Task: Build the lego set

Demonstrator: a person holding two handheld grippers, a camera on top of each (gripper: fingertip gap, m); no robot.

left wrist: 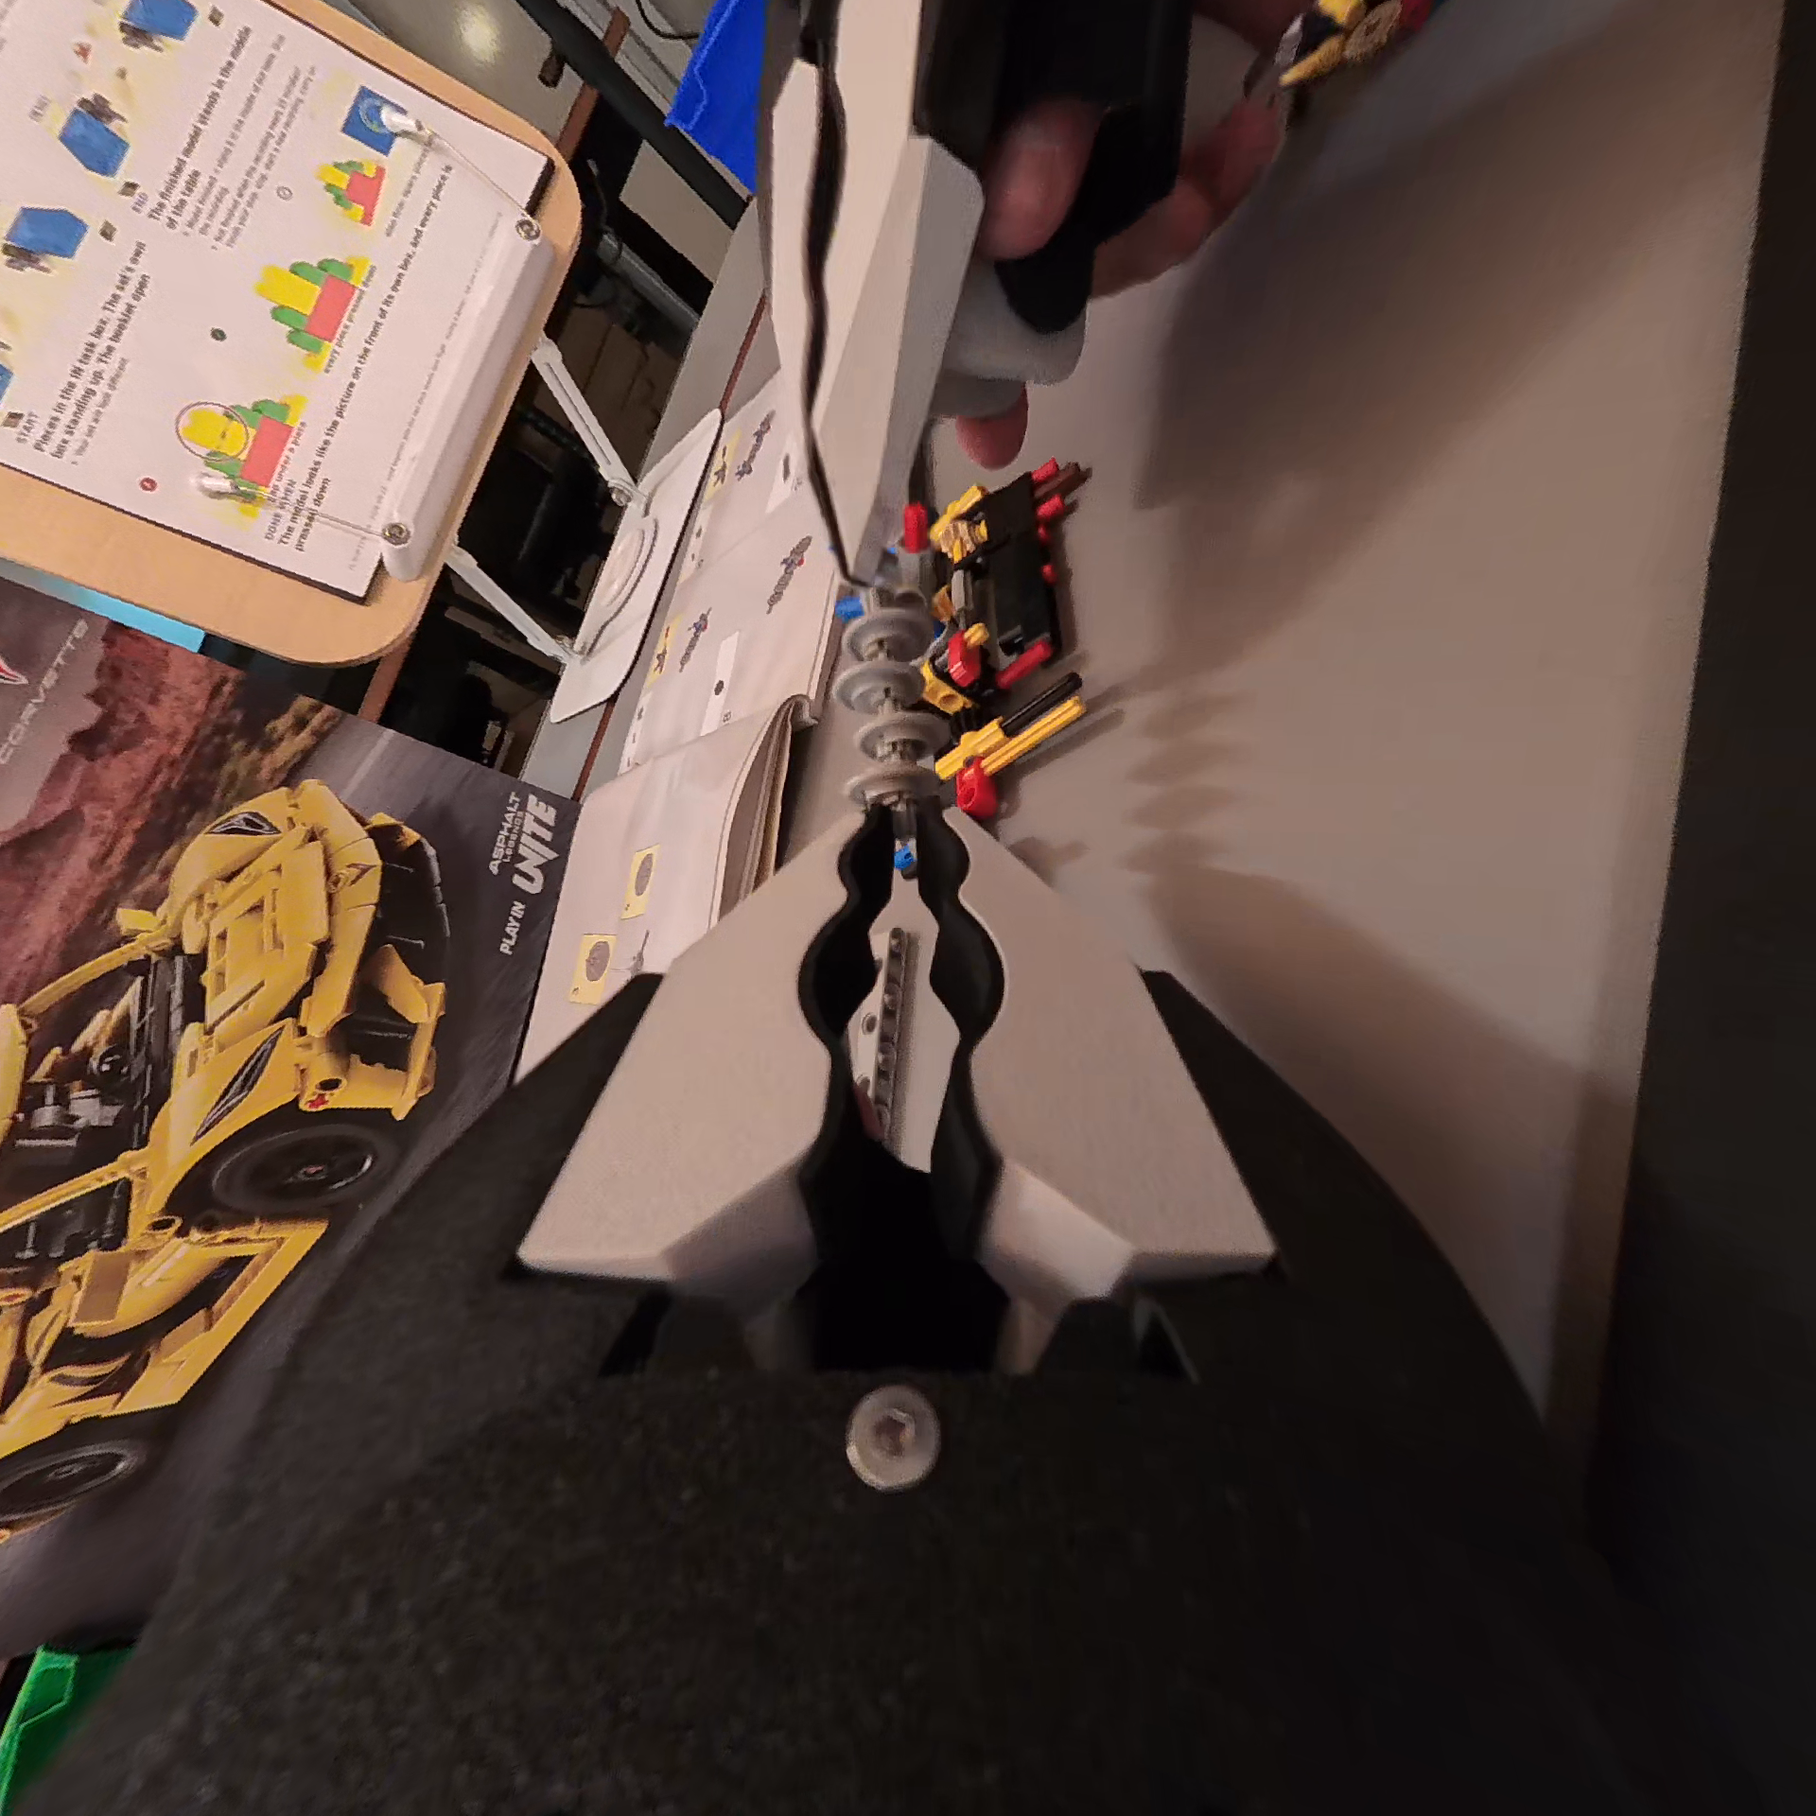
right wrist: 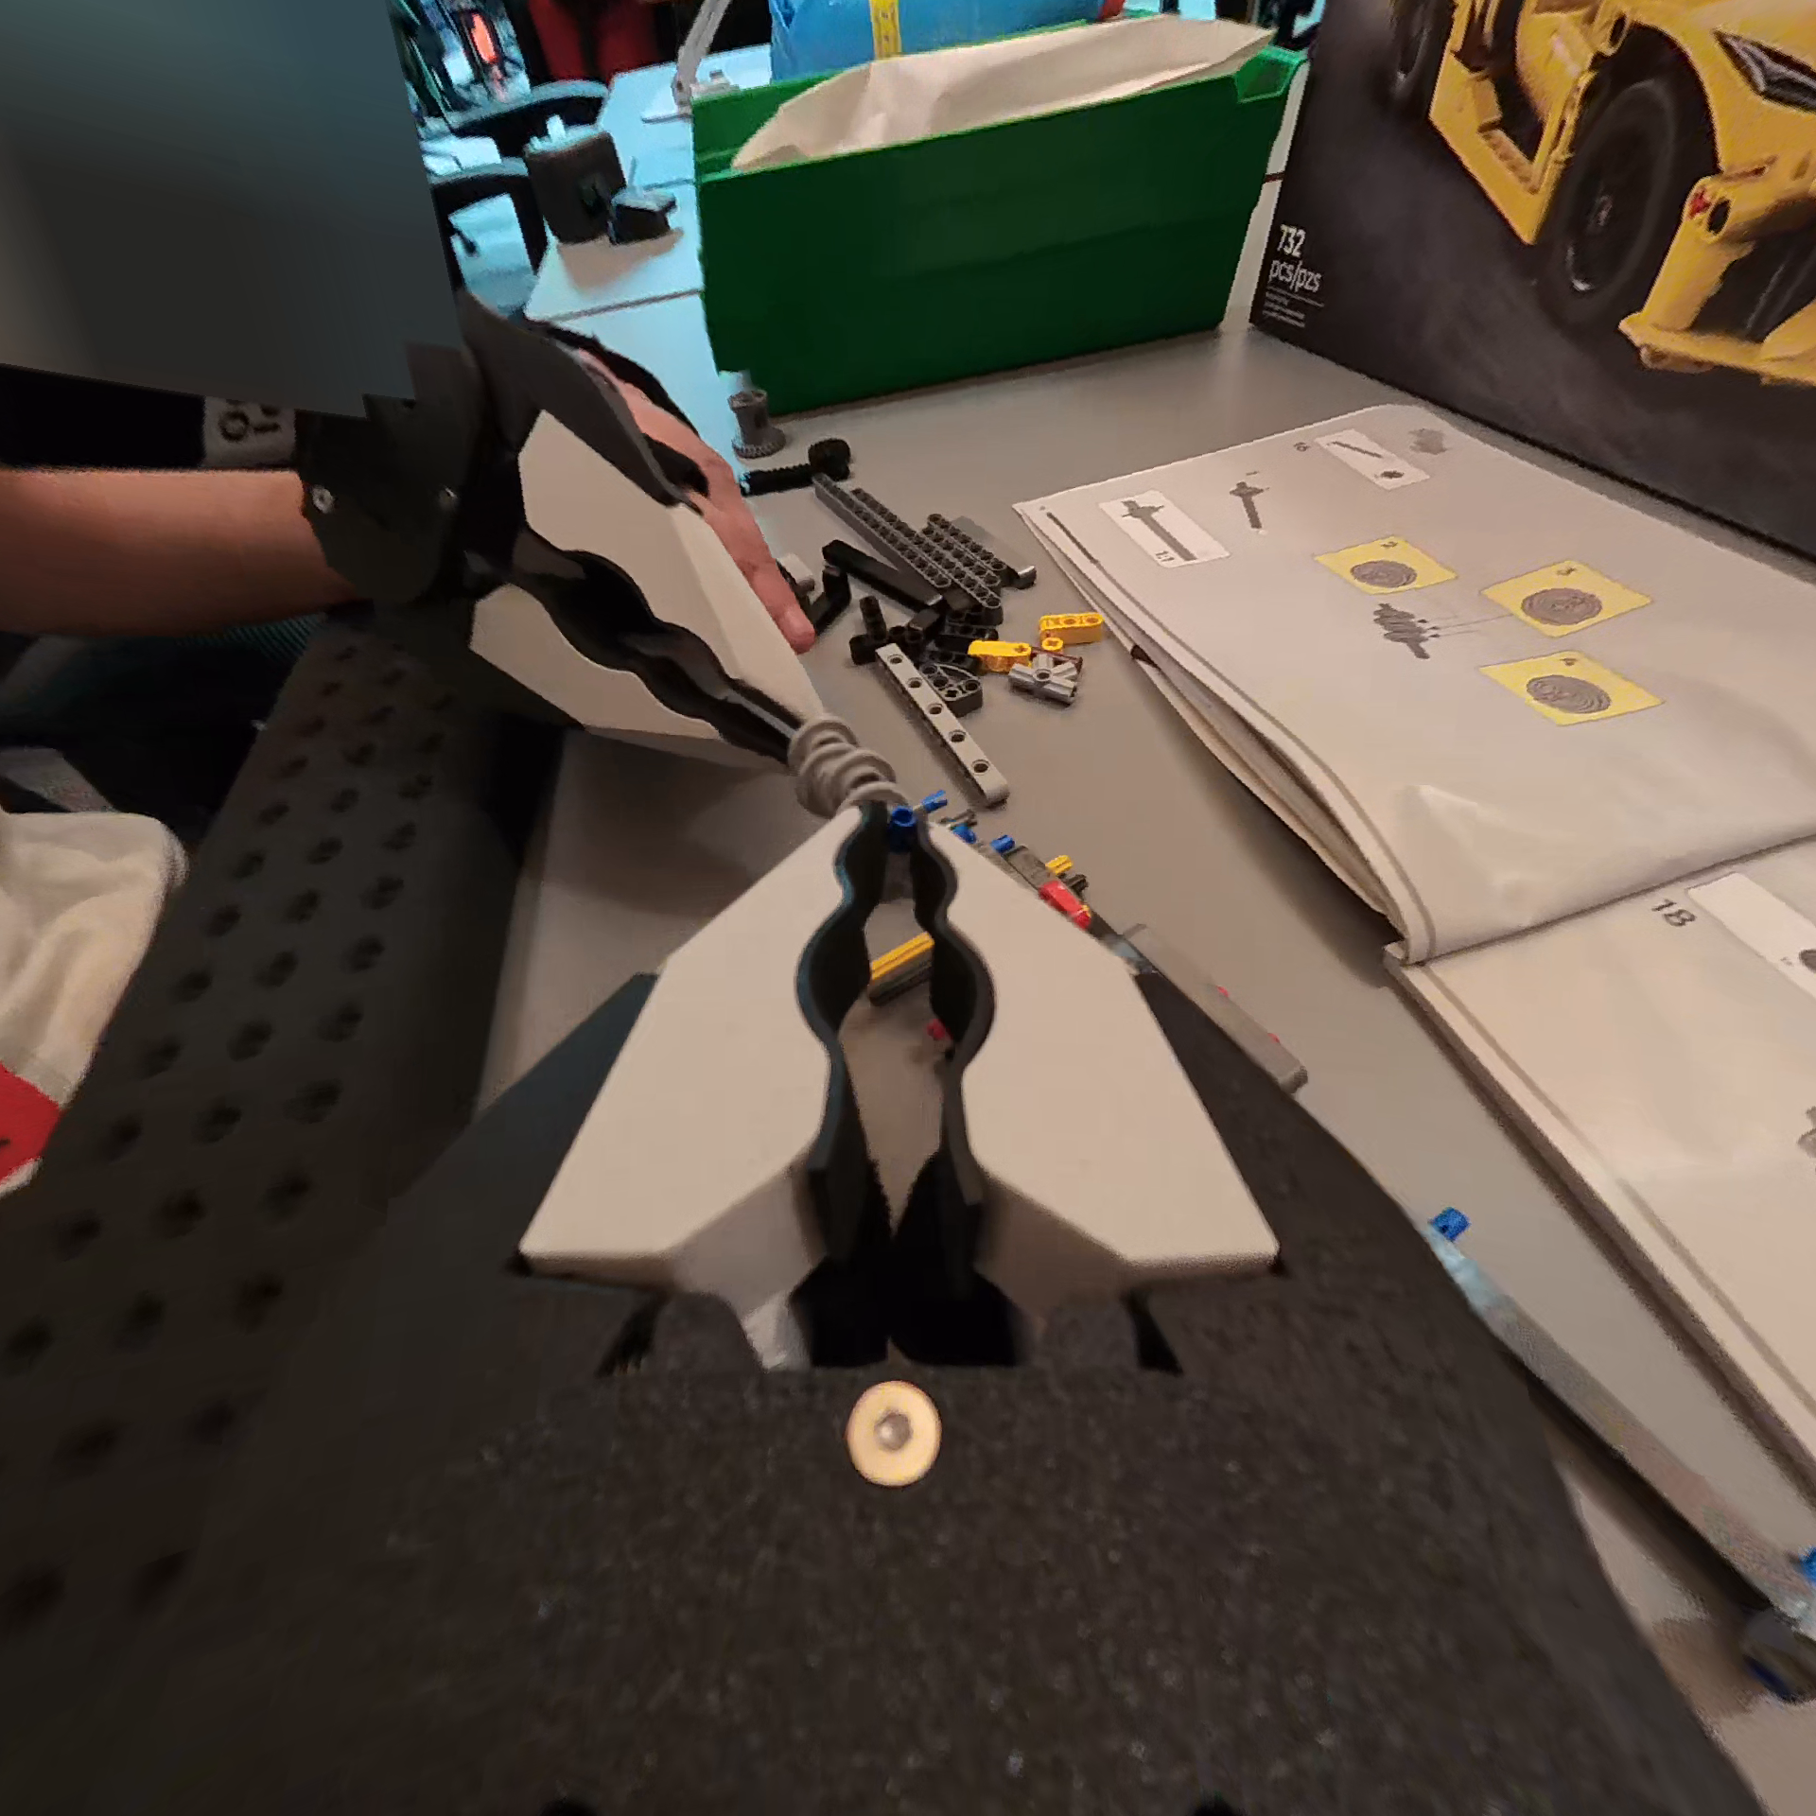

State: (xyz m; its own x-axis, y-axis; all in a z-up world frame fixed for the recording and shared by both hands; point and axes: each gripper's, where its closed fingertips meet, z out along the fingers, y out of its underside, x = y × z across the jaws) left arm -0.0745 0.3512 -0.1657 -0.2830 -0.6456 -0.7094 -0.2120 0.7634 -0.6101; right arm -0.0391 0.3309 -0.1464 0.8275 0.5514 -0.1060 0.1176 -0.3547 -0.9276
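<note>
A dark axle carrying several grey discs (left wrist: 884, 703) is held in the air between both grippers. My left gripper (left wrist: 899, 830) is shut on its near end. My right gripper (left wrist: 857, 580) comes in from above and is shut on the far end. In the right wrist view my right gripper (right wrist: 892, 821) pinches the end by the discs (right wrist: 845, 766), with a small blue part at its tips, and the left gripper (right wrist: 786, 735) holds the other end. A partly built black, yellow and red model (left wrist: 1007, 590) lies on the grey table (left wrist: 1376, 590) just beyond.
A yellow and black beam (left wrist: 1012, 735) and a red piece (left wrist: 973, 788) lie by the model. Loose black beams (right wrist: 924, 560), a grey beam (right wrist: 943, 727) and yellow pieces (right wrist: 1071, 624) lie ahead. The open booklet (right wrist: 1474, 688), green bin (right wrist: 983, 226) and set box (right wrist: 1572, 197) are at the right. The gap from one gripper's tips to the other's is roughly 5 cm.
</note>
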